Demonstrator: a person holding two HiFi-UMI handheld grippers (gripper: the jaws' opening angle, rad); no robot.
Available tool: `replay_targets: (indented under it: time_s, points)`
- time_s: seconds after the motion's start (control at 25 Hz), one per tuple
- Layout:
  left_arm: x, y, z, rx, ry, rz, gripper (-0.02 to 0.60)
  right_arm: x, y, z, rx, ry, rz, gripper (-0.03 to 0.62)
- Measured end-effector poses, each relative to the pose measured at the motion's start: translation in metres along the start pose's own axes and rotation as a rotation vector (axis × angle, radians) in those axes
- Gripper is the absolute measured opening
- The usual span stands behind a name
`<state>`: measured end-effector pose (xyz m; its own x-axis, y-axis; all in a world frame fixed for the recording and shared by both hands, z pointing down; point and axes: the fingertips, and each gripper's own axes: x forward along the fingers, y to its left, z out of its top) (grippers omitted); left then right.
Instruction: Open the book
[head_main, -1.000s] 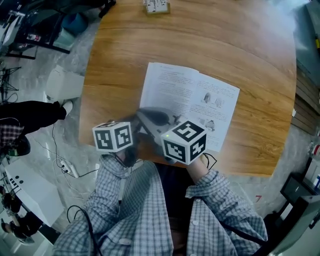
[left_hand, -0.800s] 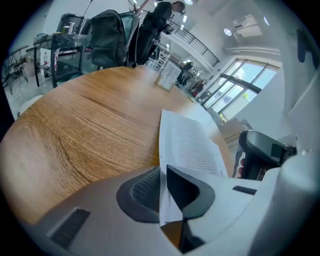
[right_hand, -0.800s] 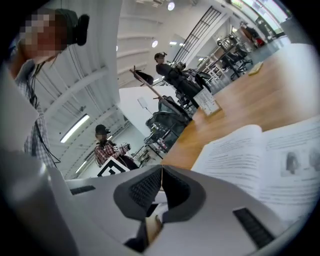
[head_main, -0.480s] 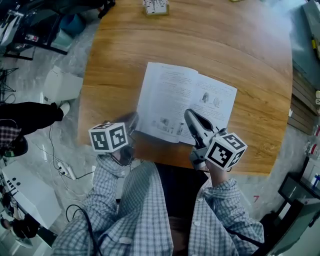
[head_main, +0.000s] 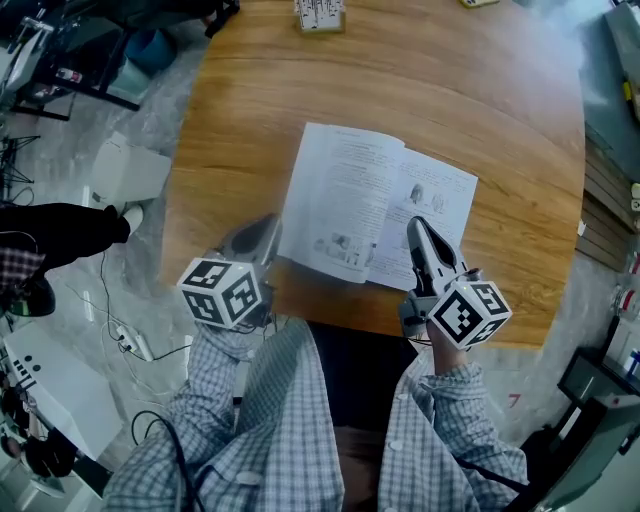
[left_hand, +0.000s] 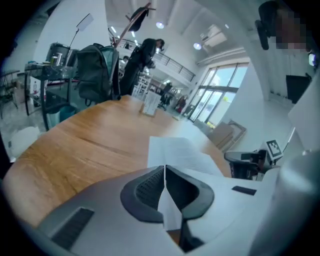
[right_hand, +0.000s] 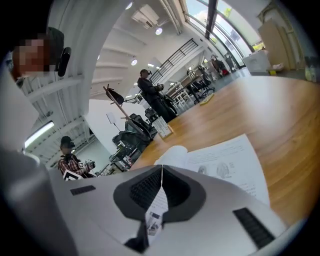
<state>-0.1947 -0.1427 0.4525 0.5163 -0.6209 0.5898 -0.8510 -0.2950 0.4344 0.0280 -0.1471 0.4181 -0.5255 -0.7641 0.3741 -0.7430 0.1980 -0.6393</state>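
Note:
An open book (head_main: 370, 200) with printed white pages lies on the wooden table (head_main: 400, 90). My left gripper (head_main: 268, 232) is at the book's near left corner, shut on the edge of a white leaf (left_hand: 175, 152), which shows between its jaws in the left gripper view (left_hand: 164, 172). Over the near part of the right-hand page my right gripper (head_main: 415, 228) is shut on a printed page. That page runs up between its jaws in the right gripper view (right_hand: 161, 172), with the rest of the book (right_hand: 225, 160) lying flat beyond.
A small card stand (head_main: 318, 12) sits at the table's far edge. The table's near edge runs just under both grippers. Chairs, a backpack (left_hand: 95, 70) and standing people are beyond the table. Cables and boxes lie on the floor at left.
My right gripper has swept from the book's near left corner across to the right-hand page. My left gripper has risen a little and rolled, staying at the left corner.

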Motion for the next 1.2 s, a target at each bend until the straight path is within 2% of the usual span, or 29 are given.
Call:
replay_targets:
  time_s: [0.28,0.56,0.88,1.08,1.2]
  points:
    - [0.011,-0.075,0.033,0.041,-0.120,-0.210,0.012,-0.036,0.002,0.024,-0.148,-0.097,-0.112,0.020]
    - [0.002,-0.149,0.068,0.147,-0.207,-0.328,0.011,-0.078,0.010,0.066,-0.204,-0.205,-0.129,0.020]
    - [-0.023,-0.207,0.106,0.279,-0.293,-0.329,0.011,-0.111,0.039,0.118,-0.396,-0.301,-0.092,0.020]
    - [-0.040,-0.229,0.136,0.349,-0.430,-0.295,0.011,-0.135,0.053,0.147,-0.451,-0.388,-0.081,0.020]
    - [-0.049,-0.238,0.150,0.360,-0.485,-0.286,0.011,-0.149,0.066,0.166,-0.468,-0.457,-0.058,0.020]
